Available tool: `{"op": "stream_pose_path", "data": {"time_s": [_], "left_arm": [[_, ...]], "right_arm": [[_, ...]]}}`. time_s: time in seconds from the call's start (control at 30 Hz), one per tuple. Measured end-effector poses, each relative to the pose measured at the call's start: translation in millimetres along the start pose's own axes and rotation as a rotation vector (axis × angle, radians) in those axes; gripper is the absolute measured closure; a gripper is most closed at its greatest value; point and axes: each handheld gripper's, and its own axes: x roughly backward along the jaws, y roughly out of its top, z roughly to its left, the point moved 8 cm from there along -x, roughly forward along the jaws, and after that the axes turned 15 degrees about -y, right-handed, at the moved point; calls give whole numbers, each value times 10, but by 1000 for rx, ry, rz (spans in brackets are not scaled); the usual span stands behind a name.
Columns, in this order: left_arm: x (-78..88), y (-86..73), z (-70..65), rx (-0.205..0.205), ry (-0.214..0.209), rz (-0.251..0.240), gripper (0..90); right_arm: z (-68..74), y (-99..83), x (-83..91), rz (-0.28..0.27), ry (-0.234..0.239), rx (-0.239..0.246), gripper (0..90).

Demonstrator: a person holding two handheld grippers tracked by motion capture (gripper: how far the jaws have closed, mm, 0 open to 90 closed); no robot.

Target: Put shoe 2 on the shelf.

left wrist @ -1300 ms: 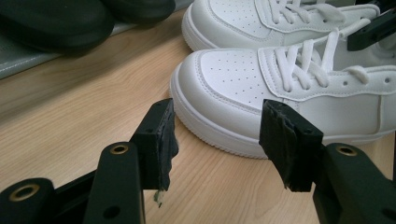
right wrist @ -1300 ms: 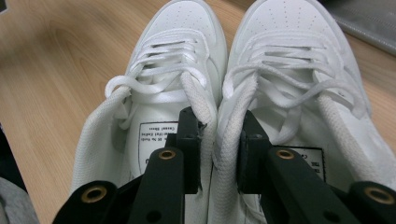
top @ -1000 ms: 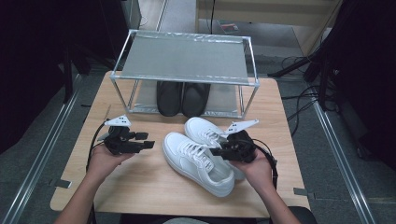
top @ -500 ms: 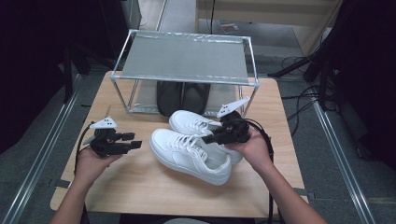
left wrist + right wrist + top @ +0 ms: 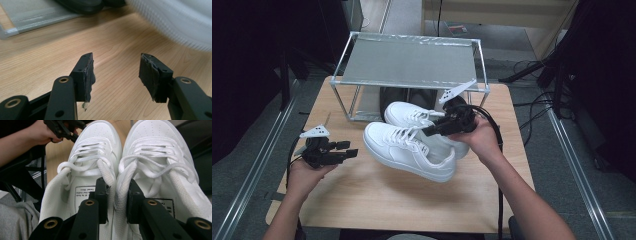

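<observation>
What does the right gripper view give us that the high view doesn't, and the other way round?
Right gripper view: one jaw sits inside each white sneaker, pinching the two inner collars together, and the printed tongue labels are visible. High view: the wire shelf rack, the dark shoes under it, the wooden table, and the pair lifted off it. Both: the white sneakers, the right hand-held gripper shut on them, and the left hand-held gripper, open and holding nothing.
</observation>
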Motion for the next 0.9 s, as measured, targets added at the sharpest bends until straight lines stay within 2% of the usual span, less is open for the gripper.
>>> {"op": "stream_pose_path", "data": {"time_s": [0.07, 0.1, 0.13, 0.27, 0.33, 0.53, 0.6, 0.73, 0.9], "left_arm": [[0, 0, 3, 2, 1, 0, 456], [0, 0, 3, 2, 1, 0, 456], [2, -1, 2, 4, 2, -1, 456], [3, -2, 2, 4, 2, 0, 456], [-3, -3, 0, 2, 0, 0, 457], [-14, 3, -19, -10, -9, 4, 458], [-18, -1, -18, -12, -9, 9, 458], [-25, 0, -21, -7, -12, 5, 457], [-33, -3, -25, -15, -9, 13, 457]], "right_arm": [[11, 129, 88, -9, 3, 13, 771], [11, 129, 88, -9, 3, 13, 771], [13, 224, 147, -14, 3, 11, 771], [22, 368, 231, -27, -1, 10, 771], [37, 495, 311, -41, 0, 16, 771], [38, 718, 420, -42, 20, -11, 770], [50, 782, 452, -50, 24, -6, 770], [32, 932, 521, -56, -9, 1, 770], [-81, 1117, 541, -48, -51, -44, 770]]}}
